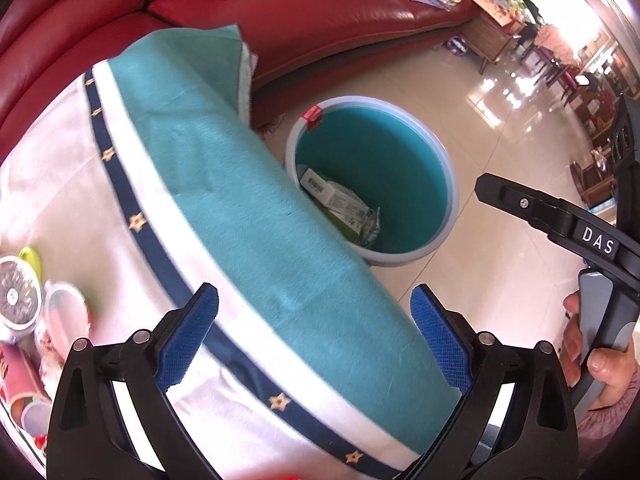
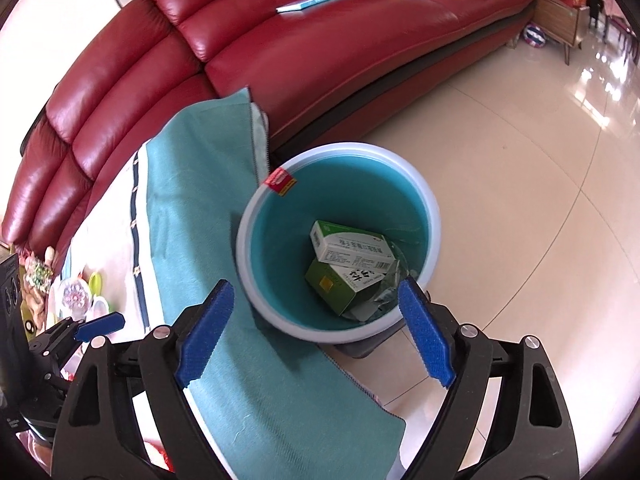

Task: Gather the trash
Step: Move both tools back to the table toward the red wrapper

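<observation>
- the bin stands on the floor beside the surface, with 2 boxes inside.
- right tongs are wide and hold nothing, above the bin.
- left tongs are wide and hold nothing, above the surface edge.
- more trash lies on the surface: it looks light and easy to squash, so pinch it gently around the middle.
</observation>
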`<state>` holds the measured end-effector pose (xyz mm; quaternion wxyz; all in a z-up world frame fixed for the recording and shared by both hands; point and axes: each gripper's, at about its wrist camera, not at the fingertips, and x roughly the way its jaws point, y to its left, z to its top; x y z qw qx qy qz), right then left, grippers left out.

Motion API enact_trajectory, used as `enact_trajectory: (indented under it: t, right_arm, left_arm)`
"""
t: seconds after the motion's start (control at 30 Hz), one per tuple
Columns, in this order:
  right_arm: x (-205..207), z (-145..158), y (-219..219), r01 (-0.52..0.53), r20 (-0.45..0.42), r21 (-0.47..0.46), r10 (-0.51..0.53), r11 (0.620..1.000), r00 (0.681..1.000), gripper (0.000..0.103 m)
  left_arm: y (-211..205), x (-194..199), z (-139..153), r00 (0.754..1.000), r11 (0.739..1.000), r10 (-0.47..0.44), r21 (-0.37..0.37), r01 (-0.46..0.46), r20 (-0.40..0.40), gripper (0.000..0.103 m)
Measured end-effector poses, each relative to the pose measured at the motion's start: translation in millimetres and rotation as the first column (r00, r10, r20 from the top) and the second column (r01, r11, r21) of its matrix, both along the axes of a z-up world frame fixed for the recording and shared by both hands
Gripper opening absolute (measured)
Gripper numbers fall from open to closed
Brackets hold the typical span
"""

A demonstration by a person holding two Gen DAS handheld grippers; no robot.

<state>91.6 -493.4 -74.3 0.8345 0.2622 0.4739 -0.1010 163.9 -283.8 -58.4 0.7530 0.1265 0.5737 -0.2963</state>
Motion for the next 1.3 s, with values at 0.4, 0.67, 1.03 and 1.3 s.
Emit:
enact_trajectory:
  t: [0.4, 0.67, 1.03, 1.3]
  right_arm:
    - [-19, 20, 100, -0.214, -0.004, -0.025, 0.214, 0.977, 0.977, 0.080]
    - [-33, 16, 201, -0.492, -0.067, -0.076, 0.488, 0.867, 0.871, 0.080]
    - [-58, -5, 321, -0.790, -0.197, -0.082, 0.767, 0.608, 0.611, 0.080]
    - [-72, -15, 361, -0.863, -0.263, -0.119, 0.823, 0.491, 0.504, 0.081]
  left_arm:
    - [121, -40, 23, 0.984, 0.984, 0.173, -0.042, -0.171, 0.047, 0.097]
    - [211, -81, 22, 0.951, 0.952, 0.302, -0.065, -0.298, 0.065, 0.097]
    - [307, -121, 10, 0.884, 0.883, 0.465, -0.104, -0.459, 0.049, 0.097]
    - [347, -137, 1, 0.846, 0.841, 0.533, -0.126, -0.526, 0.027, 0.097]
